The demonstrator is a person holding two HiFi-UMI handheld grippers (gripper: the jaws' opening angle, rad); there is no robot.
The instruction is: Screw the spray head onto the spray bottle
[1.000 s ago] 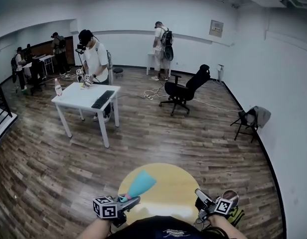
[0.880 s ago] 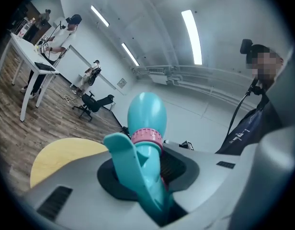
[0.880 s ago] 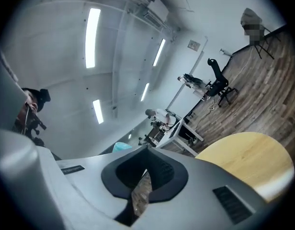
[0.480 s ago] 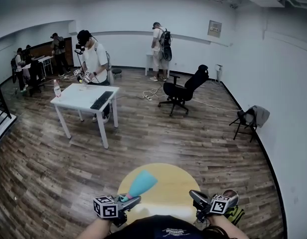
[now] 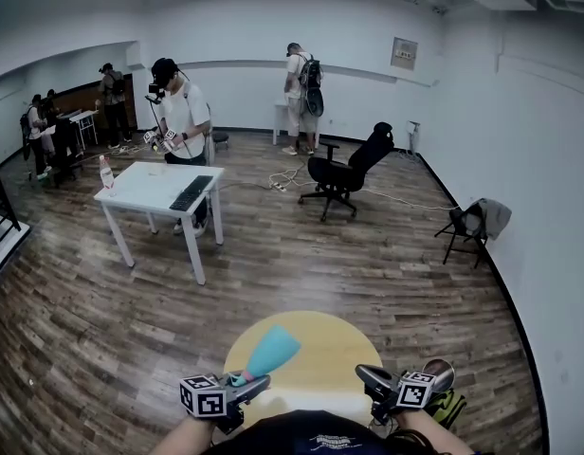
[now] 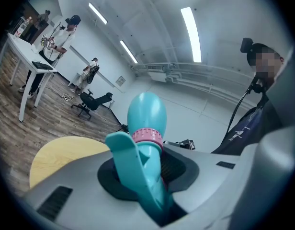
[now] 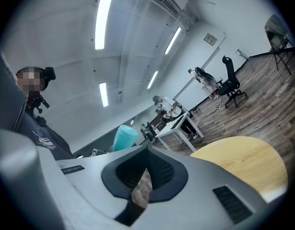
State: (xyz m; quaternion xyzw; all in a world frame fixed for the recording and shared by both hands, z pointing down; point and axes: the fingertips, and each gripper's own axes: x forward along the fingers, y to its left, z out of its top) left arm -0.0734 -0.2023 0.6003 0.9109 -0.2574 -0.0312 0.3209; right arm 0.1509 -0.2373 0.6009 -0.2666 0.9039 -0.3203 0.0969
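1. Two grippers hang low over a round yellow table (image 5: 320, 344), close to the person's body, and neither touches it.
2. The left gripper (image 5: 246, 383) is clamped on the teal spray head (image 6: 134, 169), with the trigger pointing back toward that gripper's camera.
3. The spray bottle (image 5: 271, 350) sticks out past the jaws, tilted up and to the right, in the air above the table.
4. A pink collar (image 6: 147, 137) sits where head meets bottle, so the head looks already seated on the neck.
5. The right gripper (image 5: 370, 379) is closed tight with nothing between its jaws, well apart from the bottle.
6. Judged step: the screwing is at or near its end, though how tight the collar is cannot be told.
7. If a final tightening is needed, the right gripper must open, take the bottle's body and turn it against the held head. Otherwise the bottle can be set down upright on the table.
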